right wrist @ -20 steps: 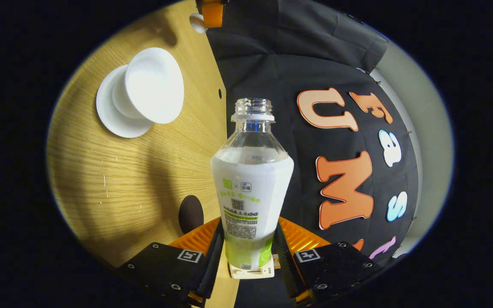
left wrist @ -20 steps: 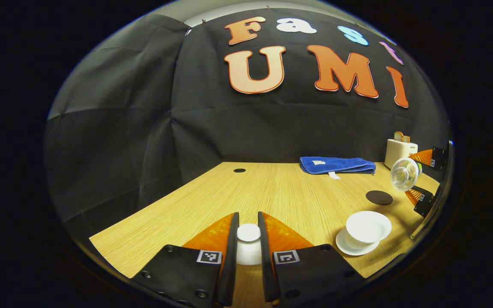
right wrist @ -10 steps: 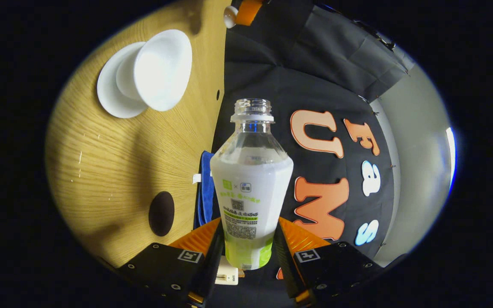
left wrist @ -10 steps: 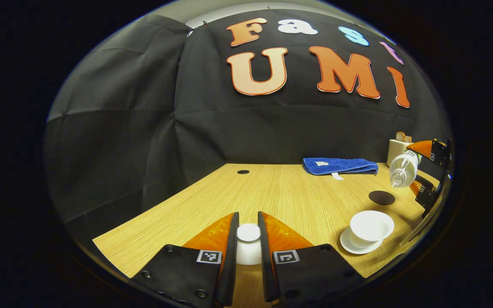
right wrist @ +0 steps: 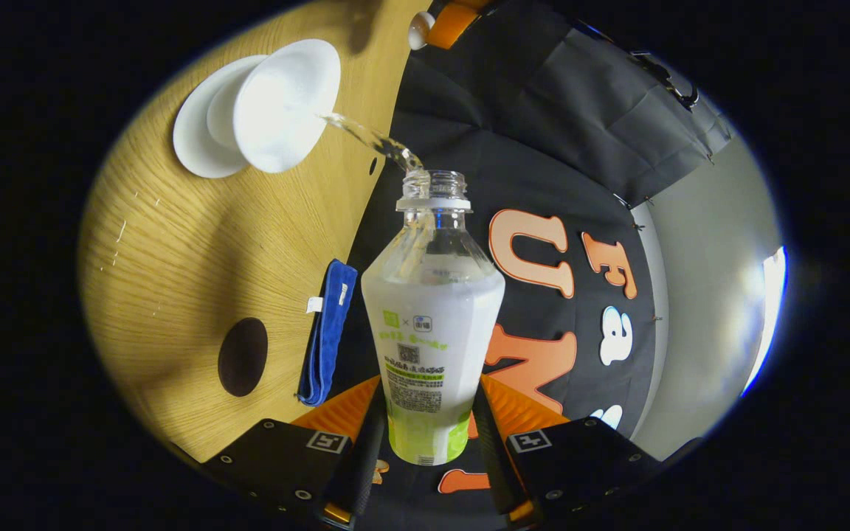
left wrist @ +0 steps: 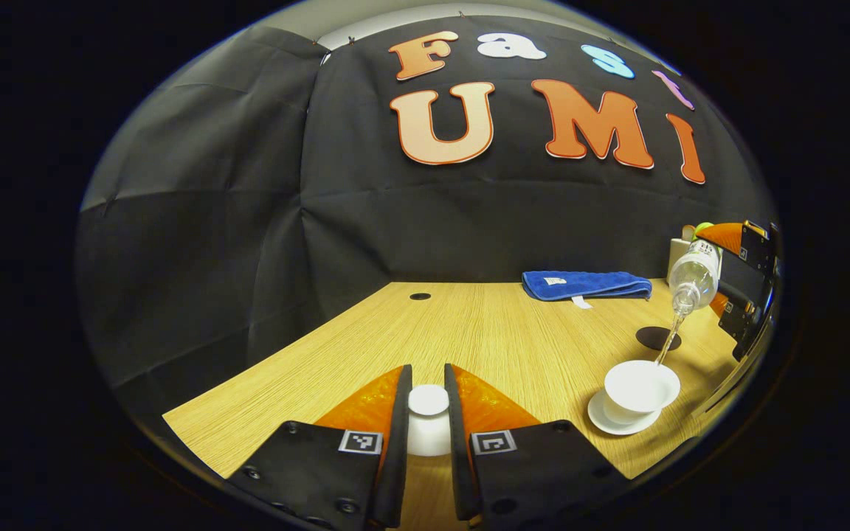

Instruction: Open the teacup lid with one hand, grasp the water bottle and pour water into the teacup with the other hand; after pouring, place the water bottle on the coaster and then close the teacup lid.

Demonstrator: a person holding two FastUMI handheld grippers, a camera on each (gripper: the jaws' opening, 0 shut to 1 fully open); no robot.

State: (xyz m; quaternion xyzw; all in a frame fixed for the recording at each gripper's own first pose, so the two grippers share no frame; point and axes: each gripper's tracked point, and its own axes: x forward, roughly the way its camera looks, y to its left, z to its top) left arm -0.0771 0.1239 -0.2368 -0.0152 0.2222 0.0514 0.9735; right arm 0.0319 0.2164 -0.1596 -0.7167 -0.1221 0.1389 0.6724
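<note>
Between the left gripper's (left wrist: 429,435) fingers sits the teacup lid (left wrist: 429,417), a white piece with a round knob on top; both fingers press on its sides and hold it off the tabletop (left wrist: 484,332). Its lower rim is cut off behind the fingers, so the underside cannot be made out.

Ahead and to the right of those fingers, in the left gripper view, the teacup (left wrist: 641,387) stands uncovered on its white saucer (left wrist: 609,422). It is a white, wide-mouthed cup; its contents cannot be read from this angle. Just beyond it lies the dark round coaster (left wrist: 657,338), bare, and further back a folded blue towel (left wrist: 586,285) at the wall edge. Above the cup, at the right margin, the water bottle (left wrist: 693,274) hangs mouth-down at a slant, and a thin stream of water (left wrist: 667,341) runs from its neck to the cup's rim. The right gripper (left wrist: 741,284) holding it is partly cut off by the view's edge, as is a pale object behind the bottle.

Seen in the right gripper view, the right gripper (right wrist: 425,442) pinches the bottle (right wrist: 432,324) at its base, both fingers against the green band of the label. The bottle is clear and uncapped, wrapped in a white and green label. Water (right wrist: 370,138) leaves the open neck toward the teacup (right wrist: 285,103) up and left of the fingers. The coaster (right wrist: 242,356) and towel (right wrist: 325,332) lie left of the fingers. The left gripper (right wrist: 446,18) with the lid (right wrist: 418,40) is barely visible at the top edge.
</note>
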